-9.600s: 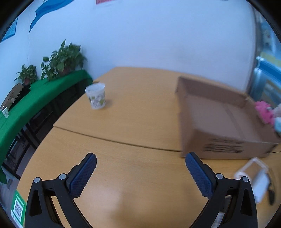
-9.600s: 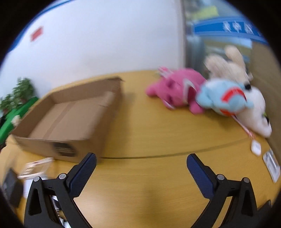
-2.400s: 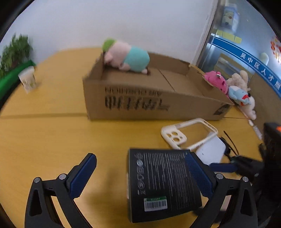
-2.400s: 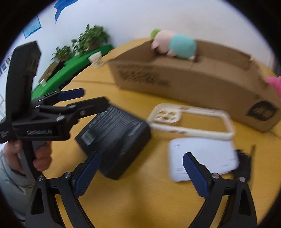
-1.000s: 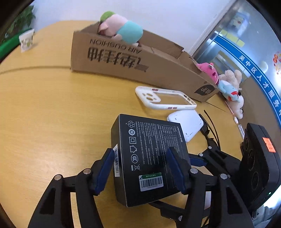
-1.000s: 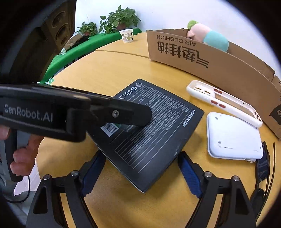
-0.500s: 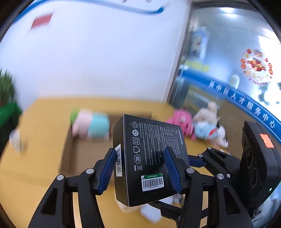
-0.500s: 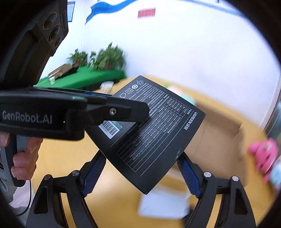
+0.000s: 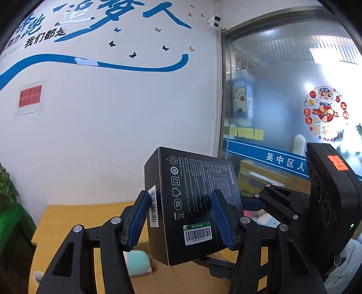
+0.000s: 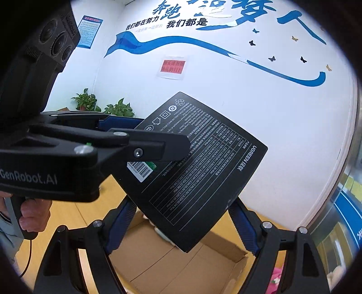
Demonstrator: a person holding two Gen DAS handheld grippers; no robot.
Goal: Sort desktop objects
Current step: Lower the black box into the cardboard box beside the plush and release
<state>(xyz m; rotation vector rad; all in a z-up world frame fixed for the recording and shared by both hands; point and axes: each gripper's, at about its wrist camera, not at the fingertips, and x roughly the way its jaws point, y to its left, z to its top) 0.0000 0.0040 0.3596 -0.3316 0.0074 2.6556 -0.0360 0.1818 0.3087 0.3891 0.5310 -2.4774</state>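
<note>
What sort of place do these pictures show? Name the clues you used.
Probably an office or meeting room: a white wall with a blue painted slogan, a frosted glass partition with sticky notes, and potted plants beside a wooden table.

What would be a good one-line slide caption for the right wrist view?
Both tongs, left and right, grip a black UGREEN box held in the air above an open cardboard box.

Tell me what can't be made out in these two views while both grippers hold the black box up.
- Cardboard box floor, right wrist view: partly covered by the black box and the right gripper.
- Teal plush, left wrist view: blurred, mostly behind the left gripper.
- Pink plush, right wrist view: cut off behind the gripper arm.
- Tabletop items: out of both views.
</note>
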